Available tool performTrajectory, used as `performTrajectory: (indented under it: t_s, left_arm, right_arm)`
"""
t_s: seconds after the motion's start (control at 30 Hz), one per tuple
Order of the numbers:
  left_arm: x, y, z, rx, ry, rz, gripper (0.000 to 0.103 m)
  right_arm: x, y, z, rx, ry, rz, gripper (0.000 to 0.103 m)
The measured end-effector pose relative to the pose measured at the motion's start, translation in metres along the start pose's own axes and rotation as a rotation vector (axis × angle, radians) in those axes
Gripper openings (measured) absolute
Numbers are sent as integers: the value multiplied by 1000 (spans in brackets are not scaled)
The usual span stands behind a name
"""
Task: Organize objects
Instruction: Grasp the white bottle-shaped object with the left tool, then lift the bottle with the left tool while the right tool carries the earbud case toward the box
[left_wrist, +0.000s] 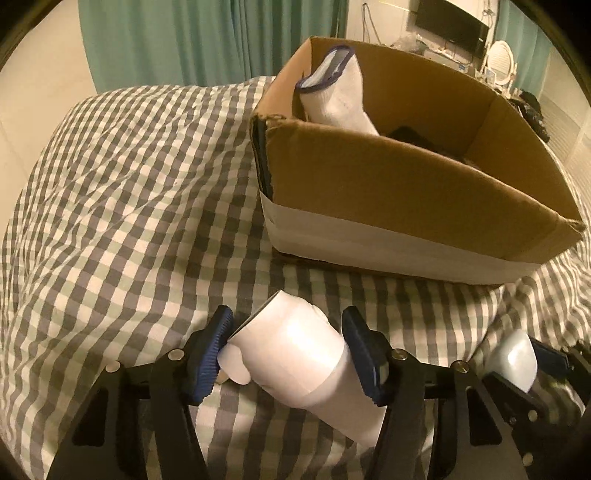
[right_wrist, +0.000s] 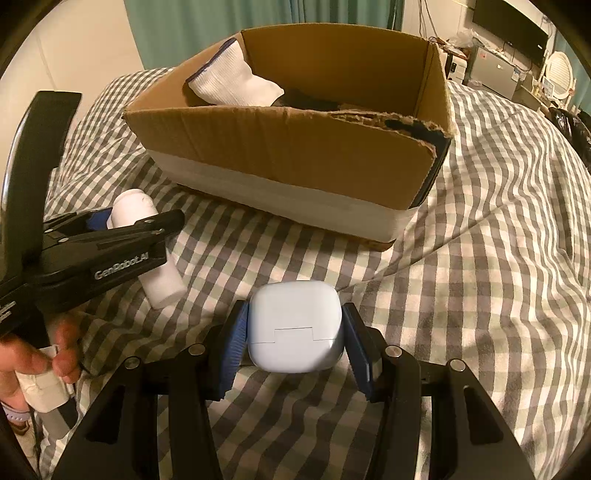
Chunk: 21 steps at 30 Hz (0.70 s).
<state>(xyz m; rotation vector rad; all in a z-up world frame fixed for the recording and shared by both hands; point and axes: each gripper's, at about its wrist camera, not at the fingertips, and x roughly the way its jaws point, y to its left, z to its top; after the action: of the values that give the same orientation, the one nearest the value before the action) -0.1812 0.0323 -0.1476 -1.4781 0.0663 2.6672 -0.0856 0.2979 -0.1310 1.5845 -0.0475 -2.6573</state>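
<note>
1. Left gripper (left_wrist: 288, 354): jaws half closed around the white bottle (left_wrist: 295, 362); the left pad touches its cap end, the right pad looks just clear. Close until both pads bear before lifting.
2. The bottle lies on the bed (left_wrist: 122, 206), just in front of the box (left_wrist: 388, 192). Its long axis runs diagonally, cap end towards the box.
3. Right gripper (right_wrist: 293, 339): jaws clamp the pale case (right_wrist: 293, 326) by its sides.
4. Carry each item over the box rim.
</note>
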Motion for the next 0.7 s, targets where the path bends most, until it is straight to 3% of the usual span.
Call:
performTrajectory:
  t_s: [0.3, 0.7]
  left_arm:
    - [-40, 5, -4, 61, -42, -10, 61]
    - [-100, -5, -7, 67, -120, -36, 61]
  right_arm:
    - [-1, -1, 0, 1, -23, 0, 50]
    - [-43, 0, -5, -4, -119, -12, 50]
